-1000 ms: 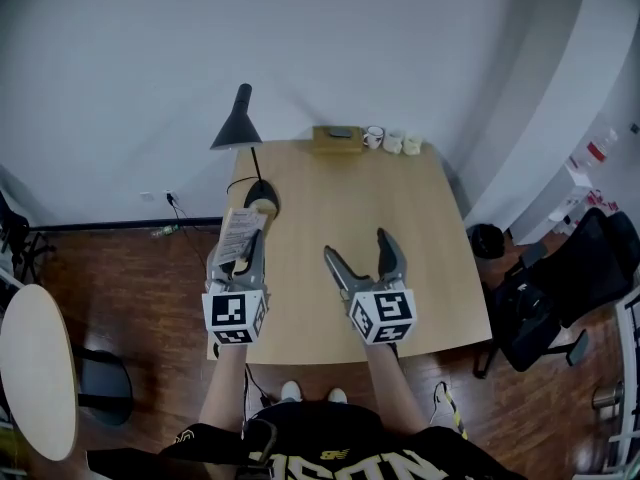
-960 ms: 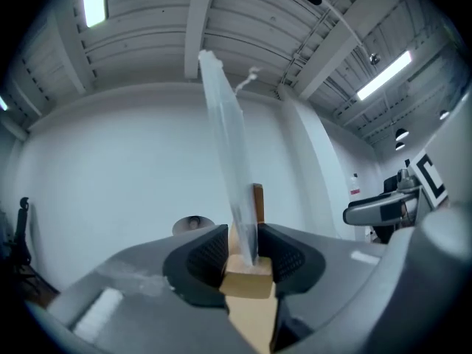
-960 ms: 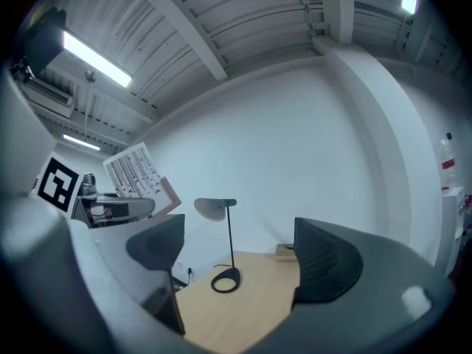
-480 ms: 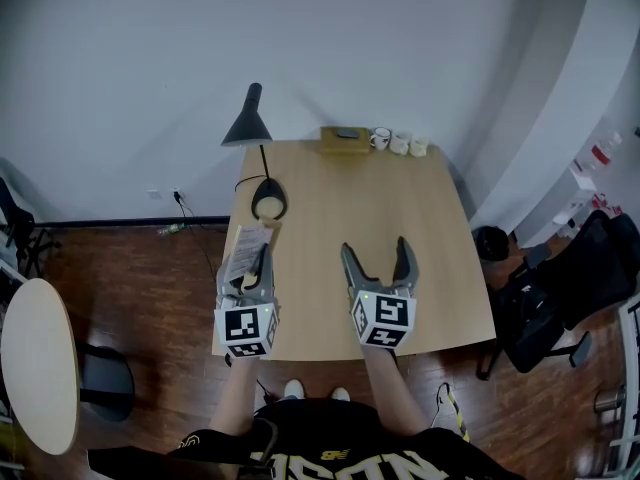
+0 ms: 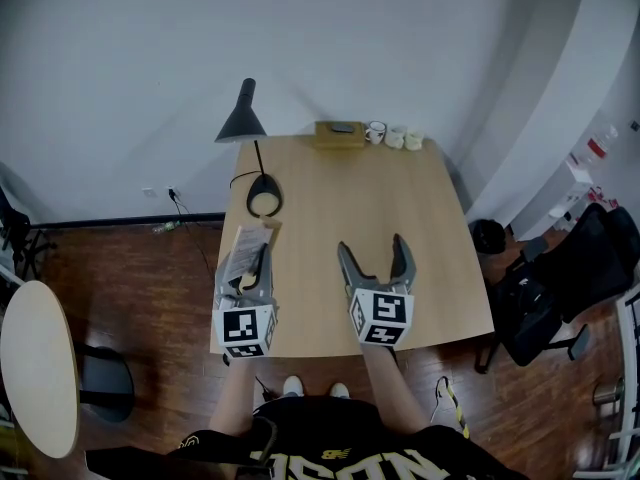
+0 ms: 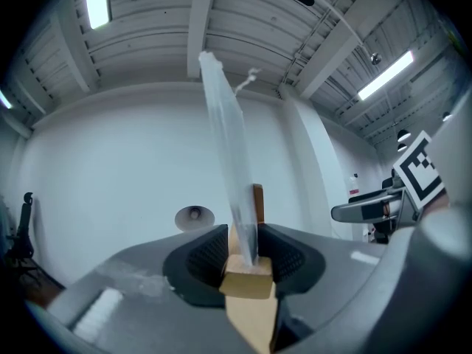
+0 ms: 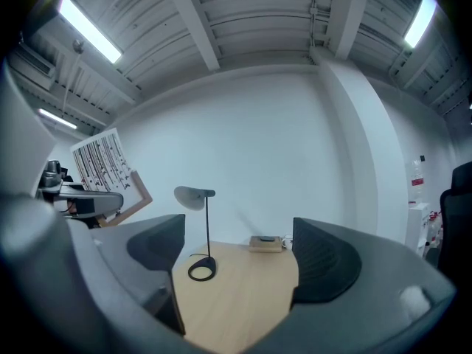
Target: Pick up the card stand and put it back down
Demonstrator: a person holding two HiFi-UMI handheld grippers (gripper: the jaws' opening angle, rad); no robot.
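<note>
The card stand (image 5: 246, 251) is a small wooden block with a clear upright sheet and a printed card in it. My left gripper (image 5: 247, 268) is shut on its wooden base (image 6: 248, 282) and holds it up over the table's left edge. The clear sheet (image 6: 225, 153) rises edge-on between the jaws. From the right gripper view the card stand (image 7: 107, 169) shows at the left, its card tilted. My right gripper (image 5: 376, 260) hovers open above the middle front of the wooden table (image 5: 400, 218), with nothing between its fingers.
A black desk lamp (image 5: 250, 158) stands at the table's back left, with its round base (image 7: 201, 270) on the wood. A small wooden box (image 5: 339, 134) and some cups (image 5: 395, 138) sit along the far edge. A round side table (image 5: 35, 368) is to the left, a black chair (image 5: 575, 278) to the right.
Both grippers have drawn back toward the table's front edge, and the left one has lifted away from the lamp base with the card stand still in it. The right stays open.
</note>
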